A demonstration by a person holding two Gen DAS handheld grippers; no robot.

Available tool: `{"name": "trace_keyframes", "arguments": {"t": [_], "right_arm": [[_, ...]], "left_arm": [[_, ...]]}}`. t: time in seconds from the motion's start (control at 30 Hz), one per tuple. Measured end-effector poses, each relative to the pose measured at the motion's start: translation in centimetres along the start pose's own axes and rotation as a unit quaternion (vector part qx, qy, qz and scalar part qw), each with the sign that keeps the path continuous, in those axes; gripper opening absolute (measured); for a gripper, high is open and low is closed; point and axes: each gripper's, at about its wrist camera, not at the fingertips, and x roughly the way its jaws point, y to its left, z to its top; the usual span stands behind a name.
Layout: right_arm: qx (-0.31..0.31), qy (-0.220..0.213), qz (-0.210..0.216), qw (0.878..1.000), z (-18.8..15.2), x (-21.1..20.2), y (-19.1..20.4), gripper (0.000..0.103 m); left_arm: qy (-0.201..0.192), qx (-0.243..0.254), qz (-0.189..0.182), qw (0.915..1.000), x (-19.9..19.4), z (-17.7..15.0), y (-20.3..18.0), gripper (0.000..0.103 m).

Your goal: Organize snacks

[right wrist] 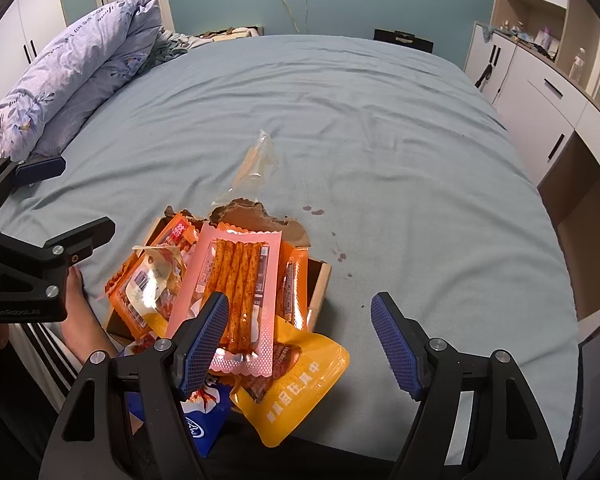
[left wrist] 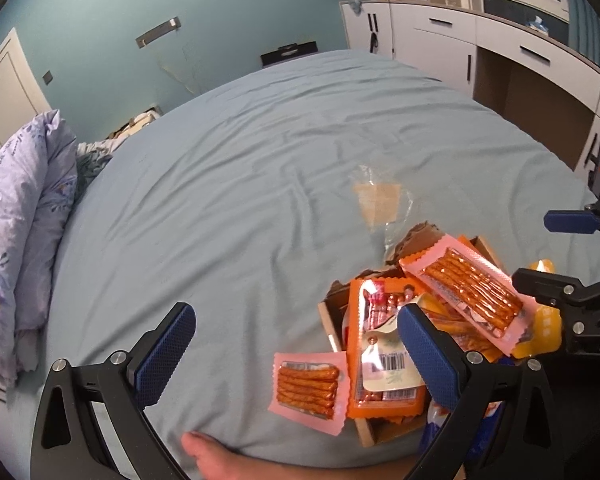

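A wide bed (right wrist: pixel 380 128) with a wrinkled blue-grey sheet fills both views. A few small dark spots (right wrist: pixel 314 211) mark the sheet near its middle. A folded lilac quilt (right wrist: pixel 64 80) with a flower print lies along the left edge of the bed. The wall (left wrist: pixel 100 12) behind is teal, with a cable (right wrist: pixel 288 4) hanging down it from a socket. White cabinets (left wrist: pixel 480 48) with dark handles line the right side, and small bottles, too blurred to name, stand on their top. A white door (left wrist: pixel 4 92) is at far left. A bare foot (left wrist: pixel 208 452) rests against the near edge of the bed.
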Motion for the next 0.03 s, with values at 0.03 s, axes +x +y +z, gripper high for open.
{"name": "trace_keyframes", "arguments": {"t": [0.03], "right_arm": [[0.0,0.001,-0.001,1.0,0.02,0.01,0.03,0.073]], "left_arm": [[0.002,-0.002,0.0,1.0,0.07,-0.01,0.05,0.103]]}}
